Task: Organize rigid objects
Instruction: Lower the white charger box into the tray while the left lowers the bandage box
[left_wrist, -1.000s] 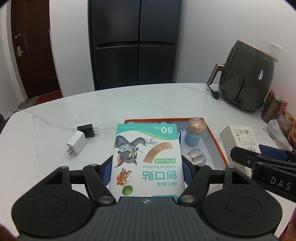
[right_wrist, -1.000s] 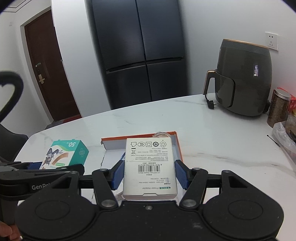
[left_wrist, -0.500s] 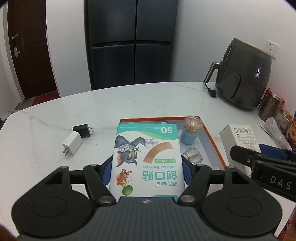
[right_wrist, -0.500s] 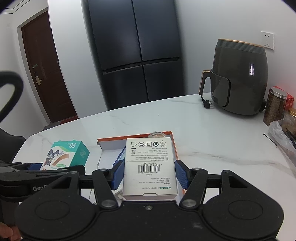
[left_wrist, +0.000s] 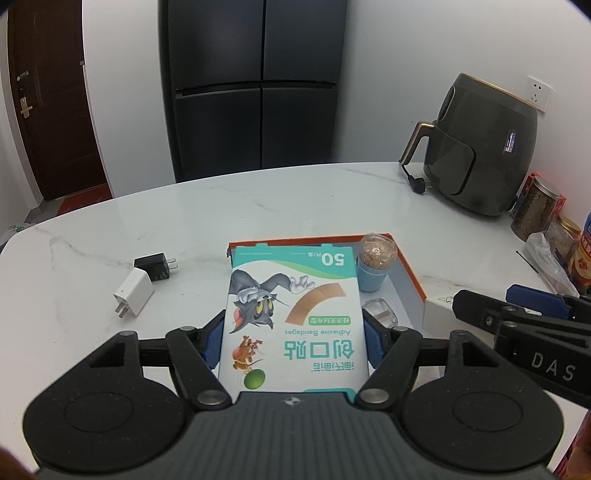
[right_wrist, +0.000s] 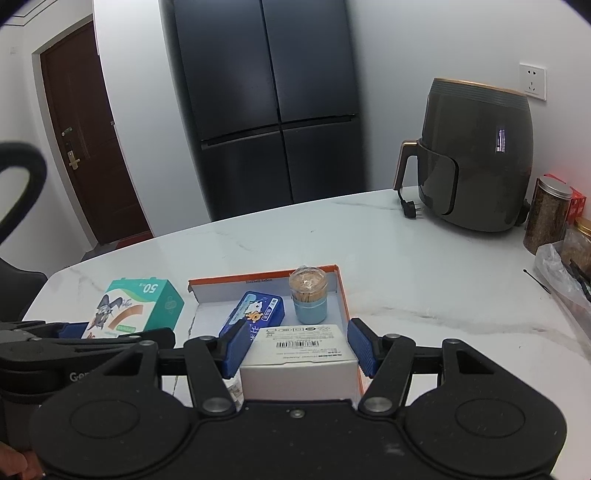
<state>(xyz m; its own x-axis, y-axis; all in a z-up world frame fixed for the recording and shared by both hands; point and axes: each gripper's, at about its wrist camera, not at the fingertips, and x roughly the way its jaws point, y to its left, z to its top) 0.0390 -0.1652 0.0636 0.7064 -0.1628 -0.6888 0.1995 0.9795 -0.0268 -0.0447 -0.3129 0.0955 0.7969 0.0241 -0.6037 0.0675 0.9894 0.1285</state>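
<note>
— Two tools, both loaded? And where?

— Yes. The left tool clamps the bandage box, raised just left of the orange tray. The right tool grips the white carton over the tray's near end, above the tabletop.

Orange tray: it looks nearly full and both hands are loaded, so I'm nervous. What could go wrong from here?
1. The white box in the right tool sits low at the orange tray, close behind the toothpick jar; a push forward might tip the jar.
2. The bandage box in the left tool is large; with the blue tin inside too, it may not lie flat.
</note>
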